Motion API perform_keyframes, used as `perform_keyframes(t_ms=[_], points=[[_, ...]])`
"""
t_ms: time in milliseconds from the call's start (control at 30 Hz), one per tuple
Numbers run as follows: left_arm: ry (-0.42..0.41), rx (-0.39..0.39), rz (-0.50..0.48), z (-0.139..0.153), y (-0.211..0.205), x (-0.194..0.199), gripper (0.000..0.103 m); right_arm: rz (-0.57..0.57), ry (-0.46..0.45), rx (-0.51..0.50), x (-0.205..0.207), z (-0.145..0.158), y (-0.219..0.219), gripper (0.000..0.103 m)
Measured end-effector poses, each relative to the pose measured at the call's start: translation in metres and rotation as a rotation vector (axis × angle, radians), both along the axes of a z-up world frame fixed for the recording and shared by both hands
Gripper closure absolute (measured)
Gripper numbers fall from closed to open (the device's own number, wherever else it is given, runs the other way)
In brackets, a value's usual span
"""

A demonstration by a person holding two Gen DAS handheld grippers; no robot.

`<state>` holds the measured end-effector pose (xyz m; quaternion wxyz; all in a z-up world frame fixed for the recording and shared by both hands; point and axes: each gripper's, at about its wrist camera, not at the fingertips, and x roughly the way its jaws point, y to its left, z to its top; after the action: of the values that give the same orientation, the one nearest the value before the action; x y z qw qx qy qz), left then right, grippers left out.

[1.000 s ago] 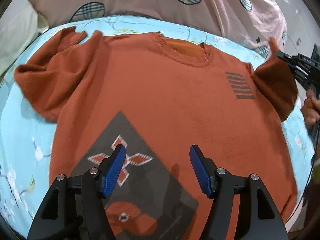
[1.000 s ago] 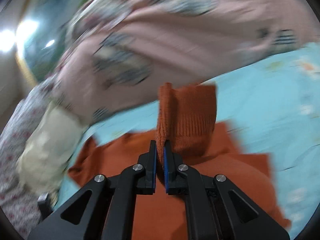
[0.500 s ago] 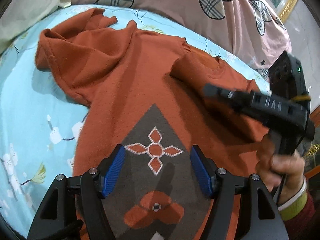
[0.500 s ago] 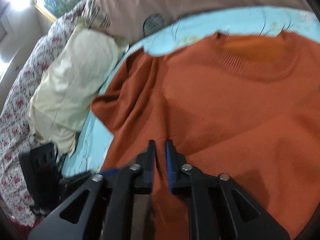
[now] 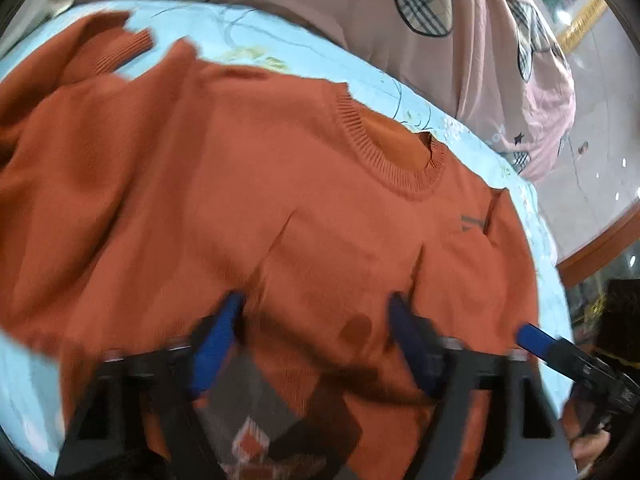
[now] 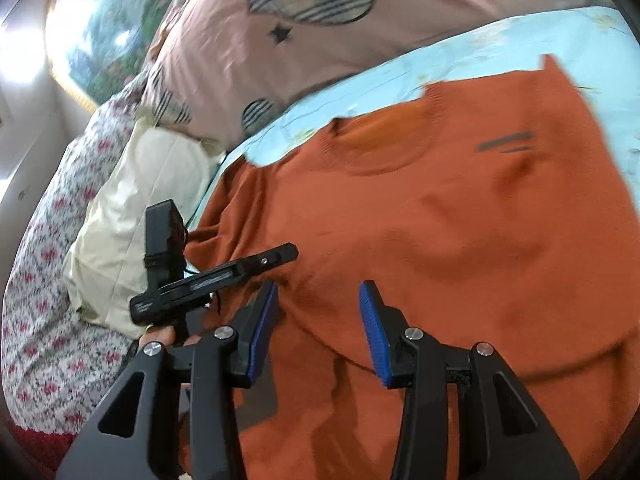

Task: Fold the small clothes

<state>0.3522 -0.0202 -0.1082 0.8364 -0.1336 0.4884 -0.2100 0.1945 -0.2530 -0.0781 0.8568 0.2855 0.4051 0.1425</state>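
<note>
An orange knit sweater (image 5: 248, 184) lies front up on the light blue bedsheet (image 5: 280, 52). Its right sleeve is folded across the chest, its left sleeve (image 5: 100, 56) is bunched at the upper left. The sweater also fills the right wrist view (image 6: 460, 240). My left gripper (image 5: 316, 344) is open, low over the chest, empty. My right gripper (image 6: 318, 328) is open over the sweater's middle, empty. The left gripper's body (image 6: 212, 276) shows in the right wrist view; a right fingertip (image 5: 536, 340) shows in the left wrist view.
A pink quilt with plaid patches (image 5: 420, 12) lies along the far edge of the bed. A cream pillow (image 6: 136, 208) and a floral cover (image 6: 44, 300) lie to the left in the right wrist view. The bed's right edge and floor (image 5: 592, 152) are close.
My right gripper carried the right sleeve across the chest, let it go and opened. My left gripper stayed open and moved up toward the chest.
</note>
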Motion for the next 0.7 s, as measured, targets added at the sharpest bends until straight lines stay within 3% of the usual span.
perform_keyframes(t_ms=[33,67,133,233,333,500,633,667,700], points=[[-0.011,0.048,-0.012,-0.001,-0.008,0.005,0.081,-0.016,-0.003,-0.009,-0.004,0.002,-0.006,0.059],[-0.015,0.064,-0.021,-0.001,-0.011,0.005,0.091,-0.029,-0.006,-0.019,-0.007,0.003,-0.010,0.059],[-0.051,0.085,-0.029,0.005,-0.013,-0.001,0.097,-0.068,-0.013,-0.051,-0.017,0.007,-0.025,0.059],[-0.195,0.084,0.053,0.035,0.010,-0.033,0.098,-0.132,-0.008,-0.086,-0.028,0.007,-0.050,0.059],[-0.297,0.076,0.147,0.046,0.041,-0.057,0.098,-0.190,0.019,-0.104,-0.033,0.001,-0.073,0.059],[-0.174,0.045,0.022,0.019,0.049,-0.052,0.092,-0.259,0.054,-0.143,-0.032,-0.004,-0.095,0.059],[-0.154,0.074,-0.072,0.016,0.031,-0.045,0.068,-0.285,0.074,-0.199,-0.014,-0.003,-0.112,0.059],[-0.150,0.095,-0.084,0.014,0.027,-0.043,0.073,-0.288,0.075,-0.210,-0.008,-0.002,-0.115,0.059],[-0.154,0.133,-0.089,0.012,0.022,-0.039,0.085,-0.287,0.077,-0.219,-0.003,-0.002,-0.117,0.059]])
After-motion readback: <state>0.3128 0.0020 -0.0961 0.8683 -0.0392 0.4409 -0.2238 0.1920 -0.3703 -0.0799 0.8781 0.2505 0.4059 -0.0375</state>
